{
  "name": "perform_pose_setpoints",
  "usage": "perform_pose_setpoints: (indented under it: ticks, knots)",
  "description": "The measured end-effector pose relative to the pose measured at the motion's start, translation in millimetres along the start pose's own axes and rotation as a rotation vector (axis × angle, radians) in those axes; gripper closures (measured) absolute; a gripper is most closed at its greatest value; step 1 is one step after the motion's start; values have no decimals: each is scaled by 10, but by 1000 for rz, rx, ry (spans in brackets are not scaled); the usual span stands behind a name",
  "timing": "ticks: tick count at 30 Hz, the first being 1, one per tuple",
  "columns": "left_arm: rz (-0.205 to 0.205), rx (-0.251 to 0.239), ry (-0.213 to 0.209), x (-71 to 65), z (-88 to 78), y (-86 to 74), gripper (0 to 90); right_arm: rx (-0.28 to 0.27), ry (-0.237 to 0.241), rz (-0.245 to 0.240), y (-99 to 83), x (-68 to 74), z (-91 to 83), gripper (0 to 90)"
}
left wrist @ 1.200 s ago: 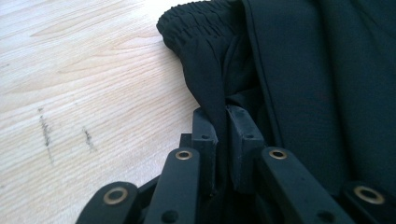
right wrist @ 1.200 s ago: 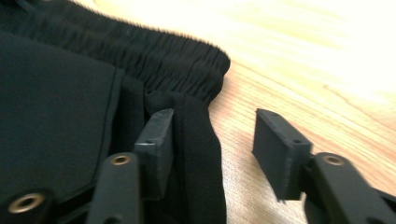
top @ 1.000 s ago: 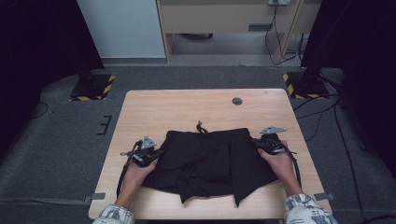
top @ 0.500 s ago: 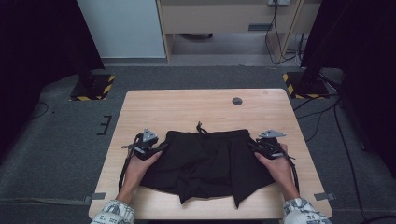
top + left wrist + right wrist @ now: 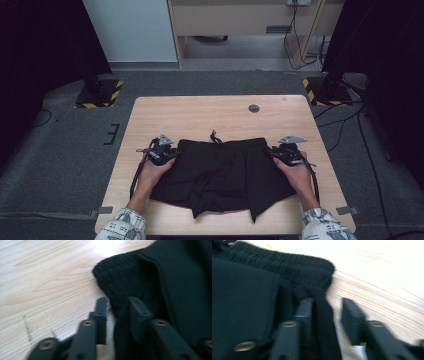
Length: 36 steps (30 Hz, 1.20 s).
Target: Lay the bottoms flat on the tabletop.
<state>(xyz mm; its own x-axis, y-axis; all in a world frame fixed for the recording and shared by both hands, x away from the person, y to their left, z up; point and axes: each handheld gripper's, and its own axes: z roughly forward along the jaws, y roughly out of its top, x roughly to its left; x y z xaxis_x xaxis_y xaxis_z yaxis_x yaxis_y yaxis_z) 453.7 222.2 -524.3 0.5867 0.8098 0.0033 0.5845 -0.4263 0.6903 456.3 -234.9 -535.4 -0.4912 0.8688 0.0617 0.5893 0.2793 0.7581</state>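
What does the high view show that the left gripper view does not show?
High view: the whole black shorts with both leg openings, the drawstring, the right hand-held gripper at the other waist corner, and a small dark disc.
Left gripper view: the ribbed waistband corner up close, and shorts fabric between the jaws.
Both: shorts on the wooden table.

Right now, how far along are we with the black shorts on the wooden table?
Done: the black fabric shorts lie spread flat on the light wooden table, waistband away from the person. In hand: the left gripper and right gripper each straddle a side edge just below the waistband; their jaws have just been closing, fabric between them, not yet pinched. Left: no fold made yet.
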Motion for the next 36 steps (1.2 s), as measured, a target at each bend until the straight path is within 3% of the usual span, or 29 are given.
perform_pose_setpoints:
  ticks: [1,2,4,8,9,15,17,21,24,30,36]
  knots:
    - [5,9,-3,5,4,23,749,11,11,-6,13,9,2,788]
    - [12,13,-4,7,11,38,812,30,14,-32,35,26,-1,857]
    - [35,-2,9,0,-12,80,844,21,21,-34,52,25,-33,884]
    - [54,-53,9,-17,-125,172,866,-15,47,-25,101,-5,-127,888]
    - [62,-95,10,-33,-208,244,869,-32,53,-45,155,-19,-210,891]
    - [92,-158,24,-87,-401,414,874,-83,46,-70,289,-29,-417,893]
    - [110,-169,37,-86,-481,514,874,-120,49,-78,371,-29,-537,893]
    - [101,-196,37,-55,-536,596,874,-149,38,-77,482,-48,-636,892]
    - [87,-217,36,-38,-575,666,874,-156,31,-74,548,-66,-666,892]
    - [115,-227,62,-66,-661,822,875,-183,10,-77,711,-81,-746,892]
    - [111,-241,62,-68,-715,883,875,-211,-9,-56,742,-92,-787,892]
